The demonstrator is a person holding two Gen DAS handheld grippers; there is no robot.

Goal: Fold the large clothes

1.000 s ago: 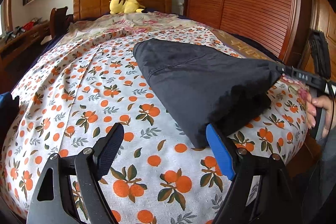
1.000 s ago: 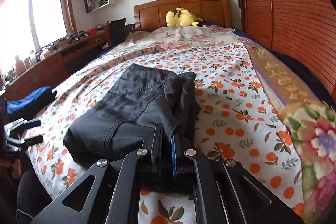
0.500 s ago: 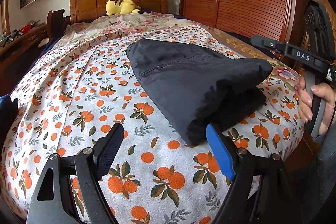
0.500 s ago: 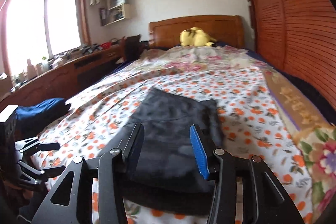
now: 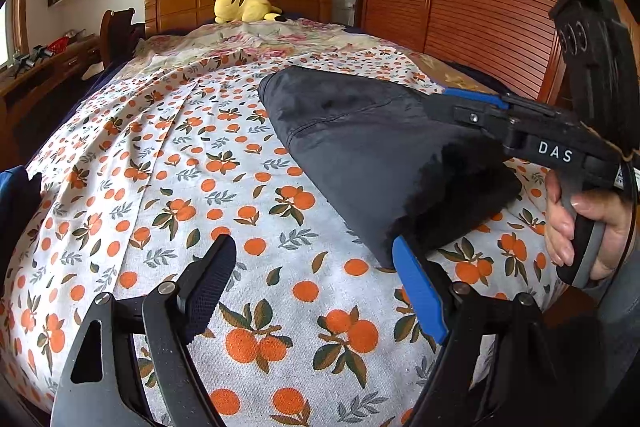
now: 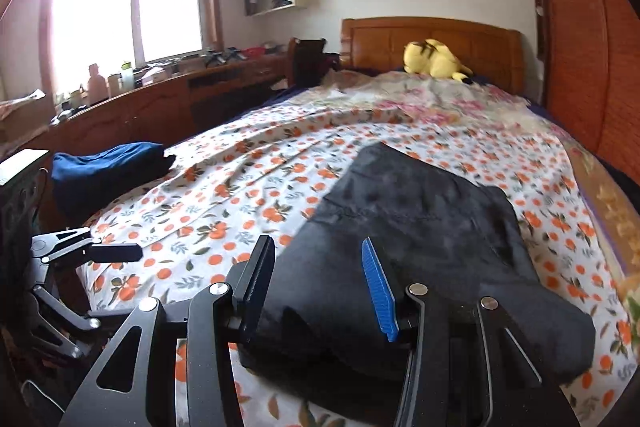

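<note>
A wide bed (image 6: 280, 163) with a wooden headboard carries an orange-print sheet; a folded dark garment (image 6: 432, 235) lies on its near right part, a blue bundle (image 6: 104, 167) at the left edge, a yellow plush toy (image 6: 434, 61) at the far end on a floral cover (image 6: 432, 103)

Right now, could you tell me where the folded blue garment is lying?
In the right wrist view, the folded blue garment lies at the left edge of the bed, beside the wooden desk, well left of the dark folded trousers.
</note>
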